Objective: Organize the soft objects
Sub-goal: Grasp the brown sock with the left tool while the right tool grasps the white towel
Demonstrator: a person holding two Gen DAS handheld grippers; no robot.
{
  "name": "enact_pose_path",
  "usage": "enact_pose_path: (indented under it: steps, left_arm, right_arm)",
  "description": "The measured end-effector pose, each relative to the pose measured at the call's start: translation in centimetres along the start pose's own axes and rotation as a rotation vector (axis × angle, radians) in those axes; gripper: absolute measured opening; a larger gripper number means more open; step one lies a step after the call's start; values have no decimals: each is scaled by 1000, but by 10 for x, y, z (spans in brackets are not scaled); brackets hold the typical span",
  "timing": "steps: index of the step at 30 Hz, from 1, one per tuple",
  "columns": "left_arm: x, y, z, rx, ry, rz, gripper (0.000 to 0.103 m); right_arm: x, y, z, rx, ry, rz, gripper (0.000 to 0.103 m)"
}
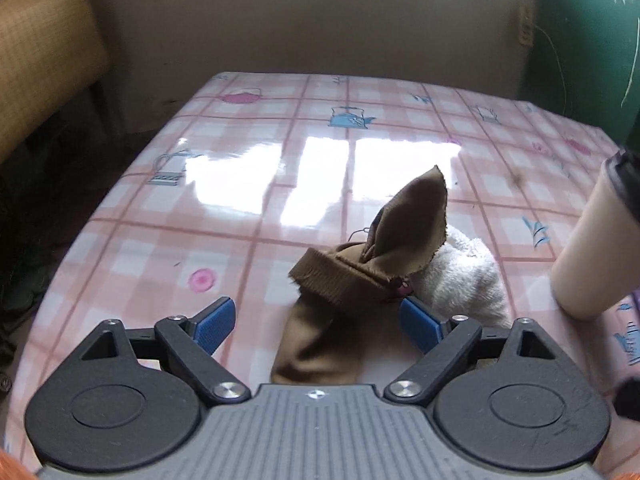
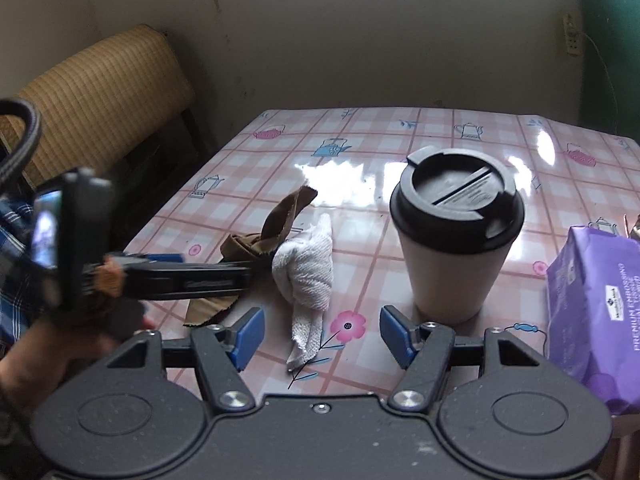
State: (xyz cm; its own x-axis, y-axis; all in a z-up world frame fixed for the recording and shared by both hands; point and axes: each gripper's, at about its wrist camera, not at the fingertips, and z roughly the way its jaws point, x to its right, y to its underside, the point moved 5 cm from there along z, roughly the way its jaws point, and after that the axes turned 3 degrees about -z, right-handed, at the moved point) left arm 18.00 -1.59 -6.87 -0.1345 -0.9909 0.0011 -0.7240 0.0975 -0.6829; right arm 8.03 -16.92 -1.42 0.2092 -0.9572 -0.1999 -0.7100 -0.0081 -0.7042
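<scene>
Left gripper (image 1: 316, 322): jaws spread wide, nothing clamped; brown cloth (image 1: 344, 280) lying between blue pads on table (image 1: 160, 208). White towel (image 1: 460, 276) touching cloth at 3 o'clock. Right gripper (image 2: 322, 336): jaws wide, nothing held; towel's tail between them. Lidded cup (image 2: 456, 240) at 1 o'clock, purple pack (image 2: 592, 312) at 3 o'clock. Risk, as judged: towel dragged along with cloth when jaws close, since fabrics overlap; cup tipped if swept sideways. Pack print partly legible: "PREMIUM"; brand too small to be read.

"PREMIUM" on purple packet (image 2: 596, 320)
</scene>
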Motion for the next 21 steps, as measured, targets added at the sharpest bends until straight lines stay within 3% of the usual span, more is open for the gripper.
enact_pose_path:
  steps: [3,5,8,10,11,14,21]
  left_arm:
    - [1,-7,11,22,12,4,92]
    - [1,-7,19,16,20,15,86]
    - [-5,-3,19,31,61,0,54]
    - [-15,-1,13,32,96,-45,44]
    - [-20,1,9,31,111,-73,42]
    - [-39,3,-5,53,44,-77,41]
    - [-77,13,-41,57,-15,-166,41]
  right_arm:
    - [-3,1,9,-8,-3,-4,77]
    - [-6,1,16,-13,-3,-11,77]
    - [-12,1,29,-19,0,-31,77]
    - [-16,0,39,-19,1,-41,78]
    - [-19,-2,44,-20,4,-49,79]
    - [-27,-10,62,-13,32,-76,80]
    - [-39,-22,113,-43,140,-81,84]
